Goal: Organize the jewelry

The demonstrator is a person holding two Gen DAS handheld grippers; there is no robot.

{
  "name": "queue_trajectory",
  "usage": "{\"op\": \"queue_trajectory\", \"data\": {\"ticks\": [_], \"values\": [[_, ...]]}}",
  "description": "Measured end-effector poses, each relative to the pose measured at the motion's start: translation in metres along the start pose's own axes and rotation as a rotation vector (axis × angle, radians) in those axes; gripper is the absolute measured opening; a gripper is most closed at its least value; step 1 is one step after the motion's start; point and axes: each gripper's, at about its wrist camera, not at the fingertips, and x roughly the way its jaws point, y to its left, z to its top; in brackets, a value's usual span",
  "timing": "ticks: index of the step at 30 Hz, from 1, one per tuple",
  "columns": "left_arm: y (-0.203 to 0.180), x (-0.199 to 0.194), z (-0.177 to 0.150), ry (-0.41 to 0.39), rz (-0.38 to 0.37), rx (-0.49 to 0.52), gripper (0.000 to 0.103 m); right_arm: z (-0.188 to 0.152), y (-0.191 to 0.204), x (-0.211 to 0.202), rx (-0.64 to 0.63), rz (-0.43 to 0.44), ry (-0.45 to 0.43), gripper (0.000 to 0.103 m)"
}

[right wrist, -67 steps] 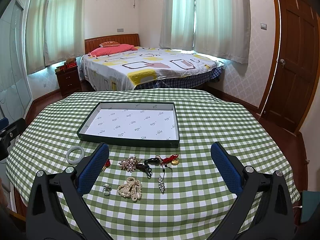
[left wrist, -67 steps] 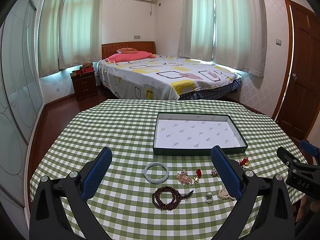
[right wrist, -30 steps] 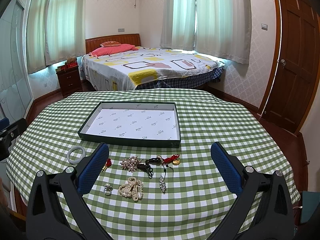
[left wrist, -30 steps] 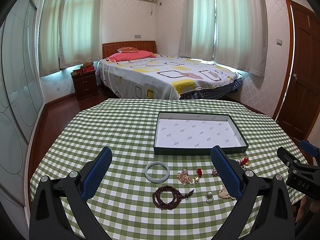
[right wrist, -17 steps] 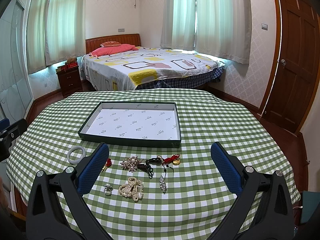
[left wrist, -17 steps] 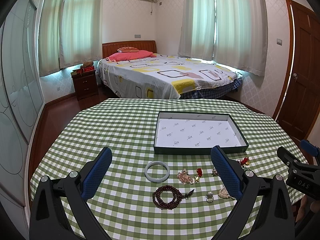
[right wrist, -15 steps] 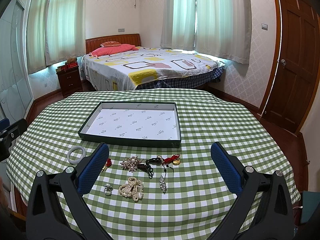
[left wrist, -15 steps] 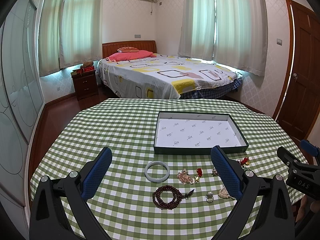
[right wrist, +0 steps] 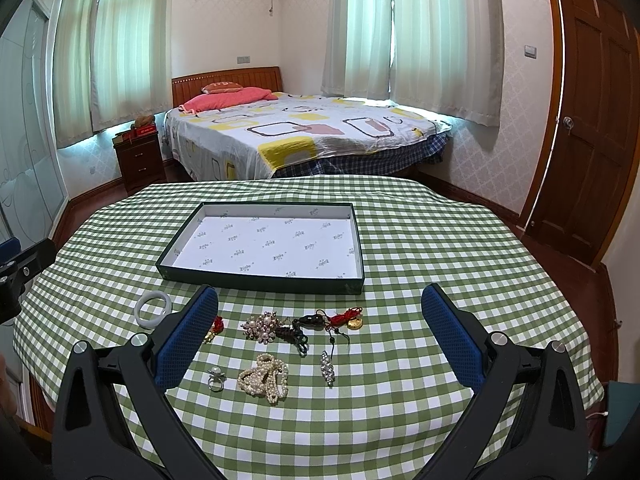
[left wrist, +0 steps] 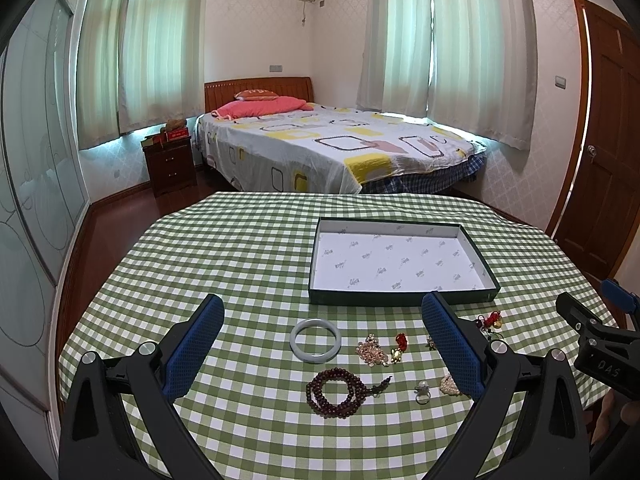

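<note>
The jewelry lies loose on the checked surface, none of it in the tray yet — between your left fingers you have the pale bangle, with the dark bead bracelet nearer to you and a small pearl-and-gold cluster and red charm toward the right-side finger. Your left gripper stands wide apart, holding nothing. Between your right fingers sit the pearl strand, a ring beside it, a slim rhinestone piece, a pearl brooch and a dark knotted cord with a red tassel and gold coin. Your right gripper is also fully spread and empty. The tray — dark-walled, white-lined, bare inside — rests just beyond both pairs of fingertips. Past the surface's far edge stands a bed, with curtained windows behind it and a wooden door off to the right.
</note>
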Motion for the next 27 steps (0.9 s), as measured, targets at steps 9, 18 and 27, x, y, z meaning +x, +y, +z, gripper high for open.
{"op": "queue_trajectory", "data": {"ticks": [9,18,27], "values": [[0.013,0.055,-0.03,0.15,-0.013,-0.021,0.096,-0.032,0.0,0.049,0.008,0.012,0.09,0.099],[0.006,0.105,-0.075,0.303,-0.029,0.012,0.096,-0.067,-0.003,0.092,0.018,0.03,0.195,0.099],[-0.002,0.144,-0.096,0.366,-0.015,0.046,0.096,-0.08,-0.004,0.11,0.024,0.057,0.244,0.099]]}}
